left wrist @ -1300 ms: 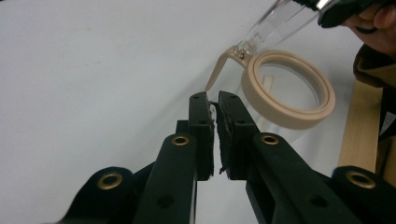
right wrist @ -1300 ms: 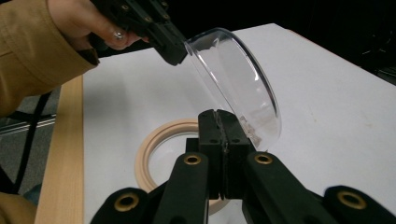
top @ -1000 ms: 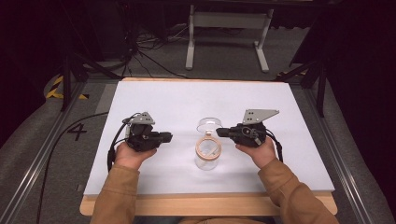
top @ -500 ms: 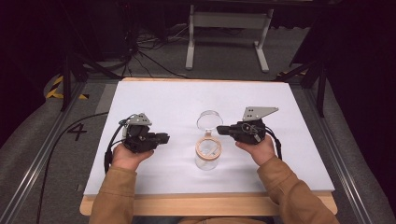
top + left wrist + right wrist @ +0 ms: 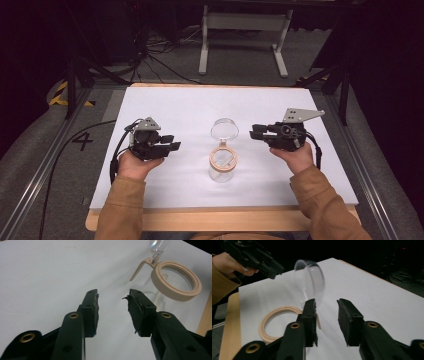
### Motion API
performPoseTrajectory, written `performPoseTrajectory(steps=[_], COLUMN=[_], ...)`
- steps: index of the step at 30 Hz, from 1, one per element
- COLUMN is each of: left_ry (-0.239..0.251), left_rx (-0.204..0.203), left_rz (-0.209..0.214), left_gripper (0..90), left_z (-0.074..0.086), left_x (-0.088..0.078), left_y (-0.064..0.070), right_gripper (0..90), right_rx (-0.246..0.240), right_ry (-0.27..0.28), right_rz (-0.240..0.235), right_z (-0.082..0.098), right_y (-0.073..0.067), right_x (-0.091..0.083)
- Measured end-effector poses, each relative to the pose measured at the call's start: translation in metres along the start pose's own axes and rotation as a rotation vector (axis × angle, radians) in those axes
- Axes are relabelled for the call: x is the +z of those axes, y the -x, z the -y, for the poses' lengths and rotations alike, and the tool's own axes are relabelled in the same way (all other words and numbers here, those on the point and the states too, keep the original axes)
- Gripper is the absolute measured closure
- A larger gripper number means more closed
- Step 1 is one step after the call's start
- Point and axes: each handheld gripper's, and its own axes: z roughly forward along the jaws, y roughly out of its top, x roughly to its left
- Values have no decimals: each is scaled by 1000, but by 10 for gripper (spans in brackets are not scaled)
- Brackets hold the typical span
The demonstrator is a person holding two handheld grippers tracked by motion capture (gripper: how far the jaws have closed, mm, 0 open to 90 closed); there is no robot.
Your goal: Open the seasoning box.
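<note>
High view: jar (image 5: 223,165) mid-table, lid (image 5: 224,129) hinged up, between left gripper (image 5: 169,142) and right gripper (image 5: 256,132).
Left gripper view: jaws spread, empty.
Right gripper view: jaws spread beside lid (image 5: 310,280). Likely approach stage; closing next needs a push on the lid.

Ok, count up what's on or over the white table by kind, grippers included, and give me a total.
Handheld grippers: 2, the left gripper and the right gripper
Clear jar with tan rim and lid swung open: 1
Total: 3

Jar lid (image 5: 157,245) cut off at top.
</note>
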Motion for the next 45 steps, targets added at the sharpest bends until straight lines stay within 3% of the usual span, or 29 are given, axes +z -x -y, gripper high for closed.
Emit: performPoseTrajectory(steps=[4,12,14,18,20,22,24,27,30,34,38,42,45], left_ry=[-3,-11,9,17,-2,0,-8,-18,-16,-31,-60,-59,-53], left_rx=[-8,-49,-45,-78,-90,-100,-102,-103,-71,-41,-17,-14,-11], left_rz=[-61,-87,-107,-126,-137,-145,-150,-154,-153,-145,-120,-114,-110], left_gripper=[595,566,561,547,545,540,537,529,465,461,458,458,458], left_z=[0,5,7,13,17,20,22,25,29,30,31,31,30], left_x=[-1,7,10,17,20,24,26,33,42,47,56,56,56], left_y=[-7,-25,-31,-40,-45,-48,-50,-52,-51,-50,-46,-45,-46], right_gripper=[577,491,480,484,495,499,499,498,494,501,503,502,493], right_rx=[42,105,110,80,61,68,86,128,200,246,254,260,217], right_ry=[-17,-37,-31,-41,-52,-88,-91,-113,-189,-198,-260,-278,-270], right_rz=[96,268,283,322,331,333,327,305,302,298,313,299,288], right_z=[7,31,40,58,66,74,77,89,101,111,123,125,122], right_y=[15,47,53,63,67,72,74,81,89,94,97,97,93], right_x=[-22,-56,-59,-62,-61,-59,-58,-54,-46,-42,-34,-30,-27])
